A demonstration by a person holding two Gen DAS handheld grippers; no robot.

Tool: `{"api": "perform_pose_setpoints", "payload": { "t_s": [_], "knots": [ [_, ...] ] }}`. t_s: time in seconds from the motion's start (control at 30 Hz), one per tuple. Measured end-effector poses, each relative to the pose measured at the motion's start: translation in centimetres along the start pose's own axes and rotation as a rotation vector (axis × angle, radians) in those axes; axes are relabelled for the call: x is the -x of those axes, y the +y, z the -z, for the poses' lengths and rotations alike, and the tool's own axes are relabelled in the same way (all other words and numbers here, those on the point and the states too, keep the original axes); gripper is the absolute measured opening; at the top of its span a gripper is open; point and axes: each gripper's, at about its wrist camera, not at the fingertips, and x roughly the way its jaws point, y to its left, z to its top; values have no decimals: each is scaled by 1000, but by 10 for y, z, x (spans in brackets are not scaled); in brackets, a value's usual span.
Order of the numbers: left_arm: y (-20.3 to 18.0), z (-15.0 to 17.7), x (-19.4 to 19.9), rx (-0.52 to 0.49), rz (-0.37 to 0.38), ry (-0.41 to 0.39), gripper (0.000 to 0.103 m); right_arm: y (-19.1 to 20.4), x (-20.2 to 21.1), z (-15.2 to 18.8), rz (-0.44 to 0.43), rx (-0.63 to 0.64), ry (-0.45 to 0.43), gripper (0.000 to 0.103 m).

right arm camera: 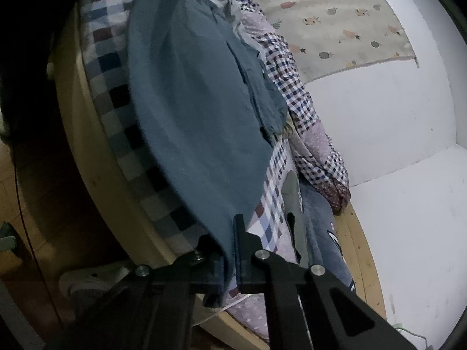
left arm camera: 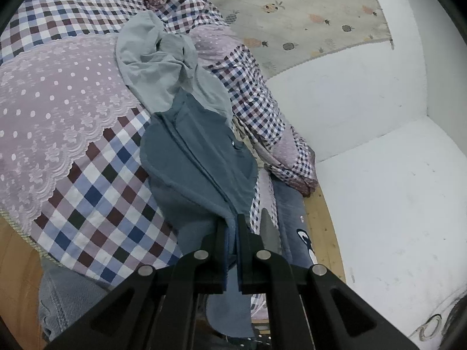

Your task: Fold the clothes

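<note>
Blue garment (left arm camera: pixel 201 160) lies stretched over the checked quilt (left arm camera: pixel 96 192), its long axis running from the grippers away toward the pale grey cloth (left arm camera: pixel 157 67) bunched at its far end. Left gripper (left arm camera: pixel 232 230) is clamped on the near hem; right gripper (right arm camera: pixel 230 233) is likewise pinched on a near edge, fabric rising straight out of its jaws. With both hands at the same near end, the coming fold likely carries that end forward along the garment's length

A home bedroom: checked quilt (left arm camera: pixel 96 186) on a wooden bed frame (right arm camera: pixel 96 157), pineapple-print cloth (left arm camera: pixel 306 14).
</note>
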Motion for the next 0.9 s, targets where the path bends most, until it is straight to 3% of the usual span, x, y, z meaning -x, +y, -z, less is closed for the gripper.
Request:
{"api": "perform_pose_setpoints", "payload": {
  "t_s": [0.37, 0.9],
  "knots": [
    [-4, 3, 13, -31, -24, -25, 2, -78, 24, -1, 22, -130, -6, 0],
    [-60, 10, 91, -140, 46, -138, 2, -217, 89, -36, 190, -256, -184, 0]
  ]
}}
